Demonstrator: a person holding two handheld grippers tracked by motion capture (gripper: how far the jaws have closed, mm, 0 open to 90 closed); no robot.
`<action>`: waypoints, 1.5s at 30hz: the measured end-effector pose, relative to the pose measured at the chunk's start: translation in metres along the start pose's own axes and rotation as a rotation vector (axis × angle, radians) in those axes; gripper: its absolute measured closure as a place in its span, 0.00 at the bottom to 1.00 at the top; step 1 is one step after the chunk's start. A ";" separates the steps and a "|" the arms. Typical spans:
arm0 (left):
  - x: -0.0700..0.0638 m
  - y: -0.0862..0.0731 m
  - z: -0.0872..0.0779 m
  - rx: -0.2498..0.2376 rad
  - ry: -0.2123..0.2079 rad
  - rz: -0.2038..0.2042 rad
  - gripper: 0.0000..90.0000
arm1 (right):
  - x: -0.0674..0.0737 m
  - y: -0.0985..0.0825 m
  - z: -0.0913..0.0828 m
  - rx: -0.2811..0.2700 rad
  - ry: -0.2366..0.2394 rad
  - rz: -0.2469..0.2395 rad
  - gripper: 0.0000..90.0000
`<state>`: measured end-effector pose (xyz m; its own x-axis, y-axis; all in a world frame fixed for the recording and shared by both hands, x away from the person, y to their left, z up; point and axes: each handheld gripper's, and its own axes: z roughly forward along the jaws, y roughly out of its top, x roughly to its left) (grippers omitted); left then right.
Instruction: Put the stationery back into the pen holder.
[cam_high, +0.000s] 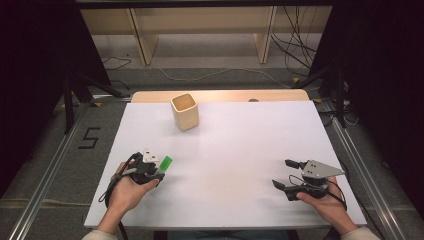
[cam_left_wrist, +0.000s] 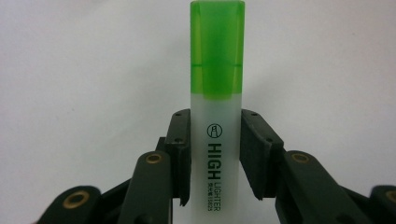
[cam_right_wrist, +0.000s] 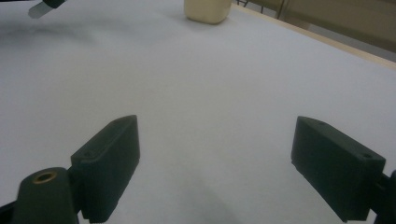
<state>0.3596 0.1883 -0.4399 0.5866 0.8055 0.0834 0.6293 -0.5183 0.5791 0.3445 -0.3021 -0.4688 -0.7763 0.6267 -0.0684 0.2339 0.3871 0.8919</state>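
Note:
My left gripper (cam_left_wrist: 215, 154) is shut on a highlighter (cam_left_wrist: 216, 112) with a translucent white body and a green cap; both pads press its sides. In the high view the green cap (cam_high: 166, 162) sticks out past the left gripper (cam_high: 156, 169) near the front left of the white table (cam_high: 235, 145). A square wooden cup (cam_high: 185, 111) stands upright toward the far edge, left of centre, and it appears again in the right gripper view as the wooden cup (cam_right_wrist: 208, 10) at the top. My right gripper (cam_high: 281, 173) rests at the front right, its jaws wide apart over bare table (cam_right_wrist: 215, 154).
A wooden strip (cam_high: 220, 95) runs along the table's far edge, with shelving legs and cables on the floor beyond. Metal rails (cam_high: 47, 170) flank both sides of the table. Wide bare surface lies between the two grippers and the cup.

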 end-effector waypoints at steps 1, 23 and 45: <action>0.000 0.001 0.000 -0.008 0.003 0.002 0.74 | 0.000 0.000 0.000 0.000 0.000 0.000 0.18; 0.005 0.010 0.008 -0.194 0.062 -0.057 0.74 | 0.000 0.000 0.000 0.000 -0.001 -0.002 0.18; 0.006 0.028 0.013 -0.344 0.094 -0.075 0.74 | 0.000 0.000 0.000 -0.003 0.002 0.001 0.18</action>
<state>0.3875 0.1744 -0.4334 0.4861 0.8687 0.0957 0.4507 -0.3430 0.8241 0.3440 -0.3021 -0.4687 -0.7771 0.6258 -0.0671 0.2327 0.3847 0.8933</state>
